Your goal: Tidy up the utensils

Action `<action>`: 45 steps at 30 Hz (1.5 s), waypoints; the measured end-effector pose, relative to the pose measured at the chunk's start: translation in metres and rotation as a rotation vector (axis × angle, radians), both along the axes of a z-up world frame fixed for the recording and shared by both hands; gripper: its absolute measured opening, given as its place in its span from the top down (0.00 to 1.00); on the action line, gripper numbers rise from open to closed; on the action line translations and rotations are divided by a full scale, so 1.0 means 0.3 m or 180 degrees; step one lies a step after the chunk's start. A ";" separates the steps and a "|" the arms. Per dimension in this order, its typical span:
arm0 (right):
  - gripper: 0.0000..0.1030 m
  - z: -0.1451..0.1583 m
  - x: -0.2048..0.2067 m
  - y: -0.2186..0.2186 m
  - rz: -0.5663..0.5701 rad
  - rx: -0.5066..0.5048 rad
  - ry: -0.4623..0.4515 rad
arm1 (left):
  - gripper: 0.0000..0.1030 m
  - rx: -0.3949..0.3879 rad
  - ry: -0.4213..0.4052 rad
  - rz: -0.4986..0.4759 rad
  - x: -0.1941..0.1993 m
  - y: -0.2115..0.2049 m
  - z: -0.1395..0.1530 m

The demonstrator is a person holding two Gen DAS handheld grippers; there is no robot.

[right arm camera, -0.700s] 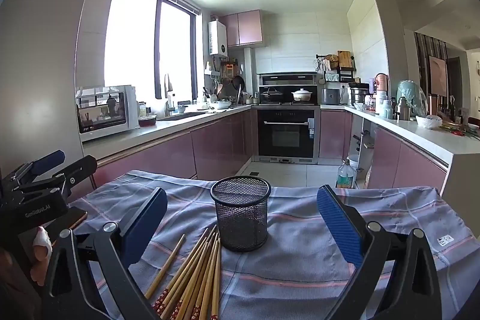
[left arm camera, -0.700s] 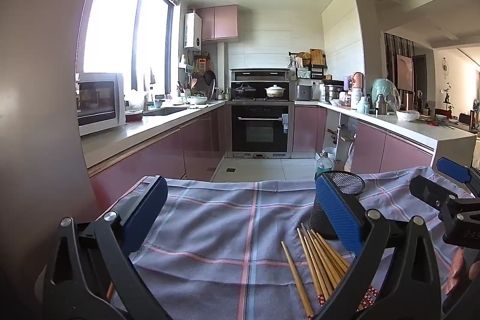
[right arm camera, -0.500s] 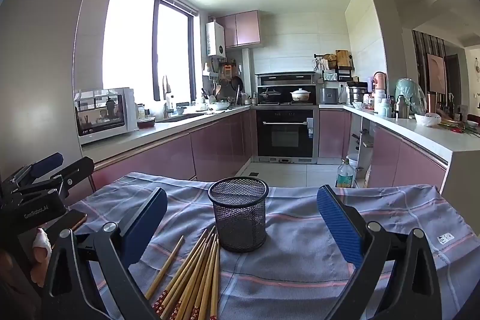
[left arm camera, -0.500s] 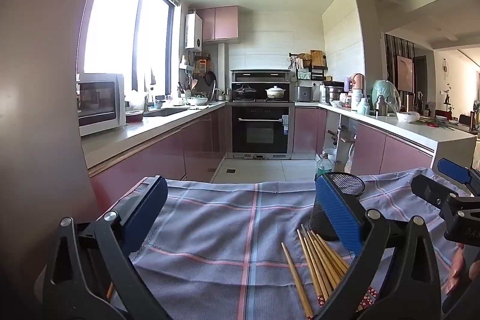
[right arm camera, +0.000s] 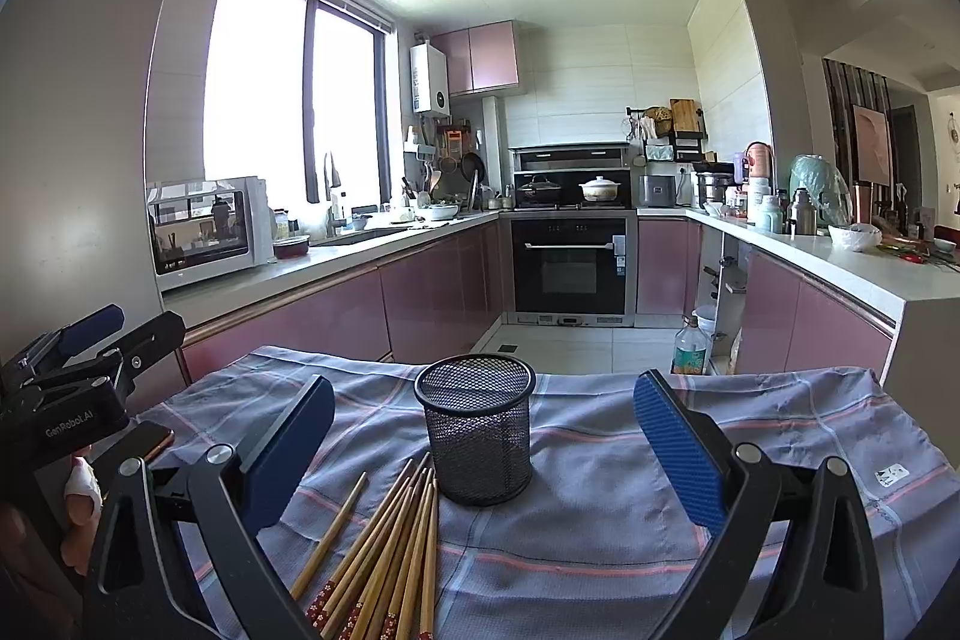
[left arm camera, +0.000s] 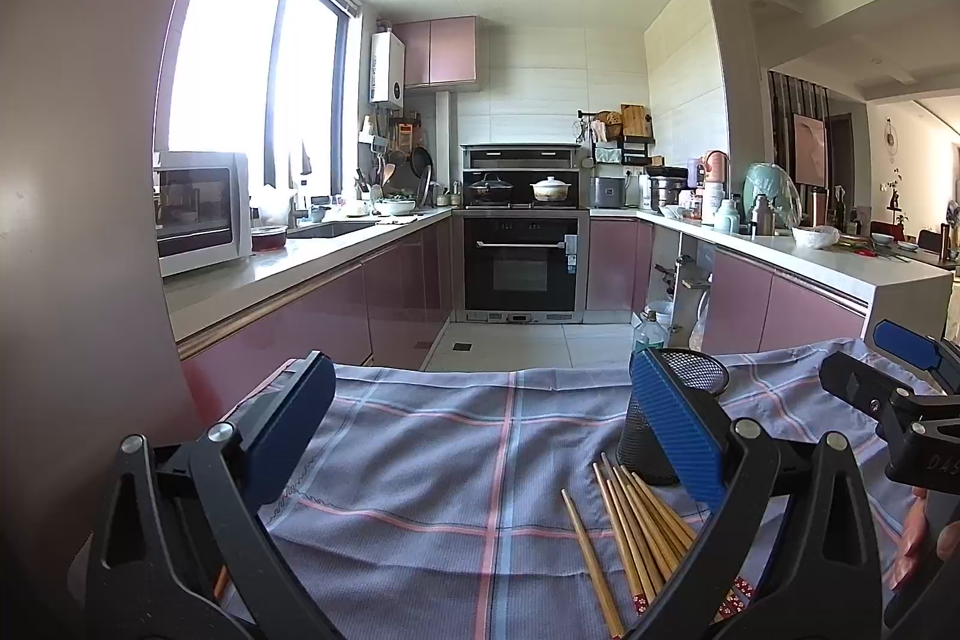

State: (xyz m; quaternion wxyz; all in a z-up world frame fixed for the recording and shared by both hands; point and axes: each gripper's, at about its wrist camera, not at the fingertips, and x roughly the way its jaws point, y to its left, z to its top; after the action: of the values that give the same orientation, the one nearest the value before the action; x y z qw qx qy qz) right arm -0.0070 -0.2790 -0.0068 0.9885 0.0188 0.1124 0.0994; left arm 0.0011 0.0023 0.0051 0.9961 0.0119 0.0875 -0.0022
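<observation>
A black mesh cup (right arm camera: 477, 430) stands upright and empty on the checked cloth (right arm camera: 600, 520). A bunch of several wooden chopsticks (right arm camera: 390, 556) with red patterned ends lies flat just in front of it, to its left. My right gripper (right arm camera: 483, 436) is open and empty, held above the cloth with the cup between its fingers' line of sight. My left gripper (left arm camera: 480, 430) is open and empty over bare cloth; the cup (left arm camera: 651, 430) is partly hidden behind its right finger, and the chopsticks (left arm camera: 636, 538) lie below that.
The other gripper shows at each view's edge: the right one (left arm camera: 900, 400) and the left one (right arm camera: 72, 376). A phone (right arm camera: 135, 445) lies at the cloth's left edge. Kitchen counters, an oven (right arm camera: 570, 268) and a bottle (right arm camera: 690, 349) on the floor stand behind the table.
Both views have shifted very slightly; the cup and chopsticks lie where they were. Both grippers stay open.
</observation>
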 end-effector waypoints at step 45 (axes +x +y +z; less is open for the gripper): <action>0.06 0.009 0.001 -0.003 0.0002 0.0019 -0.0034 | 0.05 0.0008 -0.0027 0.0004 -0.005 -0.006 0.006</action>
State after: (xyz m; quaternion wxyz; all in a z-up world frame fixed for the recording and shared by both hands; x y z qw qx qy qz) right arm -0.0068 -0.2799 -0.0042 0.9890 0.0213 0.1068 0.1001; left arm -0.0002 0.0004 0.0070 0.9964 0.0131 0.0832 -0.0014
